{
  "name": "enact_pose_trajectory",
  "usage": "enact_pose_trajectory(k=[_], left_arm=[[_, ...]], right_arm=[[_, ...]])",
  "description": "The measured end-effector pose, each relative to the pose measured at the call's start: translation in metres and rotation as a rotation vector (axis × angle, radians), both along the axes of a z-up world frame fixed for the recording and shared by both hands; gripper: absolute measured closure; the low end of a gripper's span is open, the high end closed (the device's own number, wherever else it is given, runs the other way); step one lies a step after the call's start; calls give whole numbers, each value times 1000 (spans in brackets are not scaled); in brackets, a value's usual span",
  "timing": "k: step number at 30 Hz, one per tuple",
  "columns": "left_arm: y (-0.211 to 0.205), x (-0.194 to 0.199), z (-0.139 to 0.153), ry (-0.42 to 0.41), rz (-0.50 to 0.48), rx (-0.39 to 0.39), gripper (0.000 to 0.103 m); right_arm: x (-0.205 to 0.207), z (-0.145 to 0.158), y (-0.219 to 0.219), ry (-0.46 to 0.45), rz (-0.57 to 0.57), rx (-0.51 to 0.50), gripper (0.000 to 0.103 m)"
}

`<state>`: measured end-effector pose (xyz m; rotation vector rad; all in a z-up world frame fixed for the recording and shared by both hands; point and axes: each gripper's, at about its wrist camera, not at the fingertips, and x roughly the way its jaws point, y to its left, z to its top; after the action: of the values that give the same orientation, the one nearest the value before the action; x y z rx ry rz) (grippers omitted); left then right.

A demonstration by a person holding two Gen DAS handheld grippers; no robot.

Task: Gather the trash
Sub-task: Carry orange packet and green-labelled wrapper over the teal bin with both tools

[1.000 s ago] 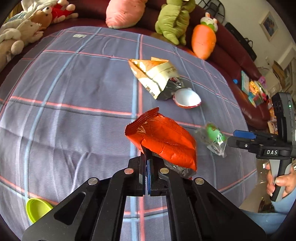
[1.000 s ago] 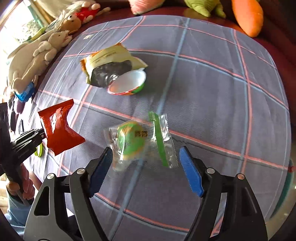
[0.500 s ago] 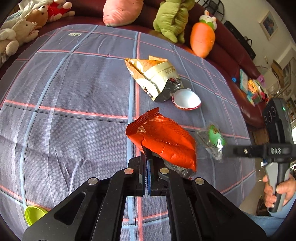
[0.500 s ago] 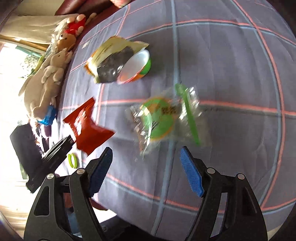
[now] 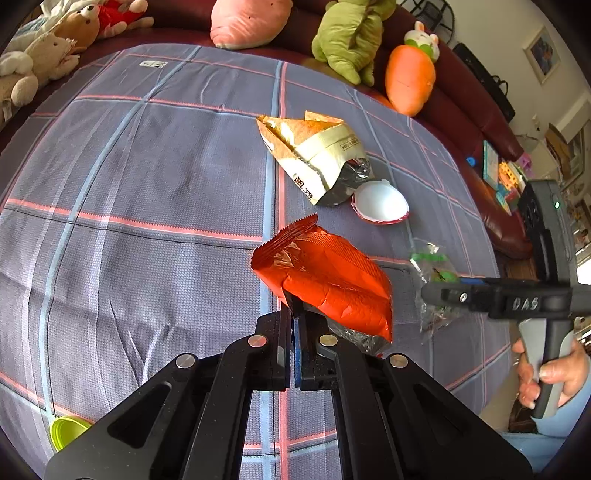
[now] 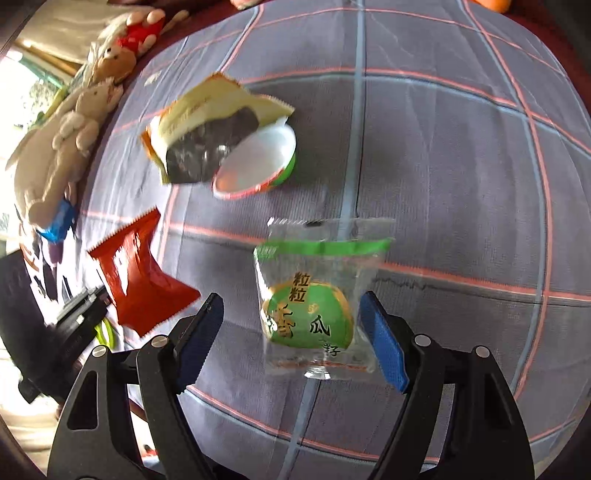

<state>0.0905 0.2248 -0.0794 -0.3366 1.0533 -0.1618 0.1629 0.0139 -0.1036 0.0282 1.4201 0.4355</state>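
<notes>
A plaid blue-grey cloth (image 5: 147,192) covers the surface, ringed by a maroon sofa (image 5: 476,107) with plush toys (image 5: 347,33). The left gripper (image 5: 295,314) stays clamped on the red wrapper (image 5: 325,280). The right gripper (image 6: 291,332), jaws apart, has closed in around the clear green packet (image 6: 314,299) lying on the cloth.

"DAS" on the right gripper (image 5: 436,295); "粒粒" on the clear wrapper (image 6: 317,295)

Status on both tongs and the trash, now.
Left tongs shut on red wrapper. Right tongs open, straddling clear green packet. Yellow bag and cup untouched, nothing blocking.
</notes>
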Motion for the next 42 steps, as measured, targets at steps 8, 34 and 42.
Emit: enact_pose_trajectory(k=[8,34,42], left_arm=[[-13,-1,4,-4,-25,0,102],[-232,31,35,-72,-403,70,102],[-355,48,44,-89,-581,91,102]], right_arm=[[-5,10,-12,-93,-1,-9,57],[-50,62,-276,-202,-452,103,57],[-84,83,-406,-290,-653,116,56]])
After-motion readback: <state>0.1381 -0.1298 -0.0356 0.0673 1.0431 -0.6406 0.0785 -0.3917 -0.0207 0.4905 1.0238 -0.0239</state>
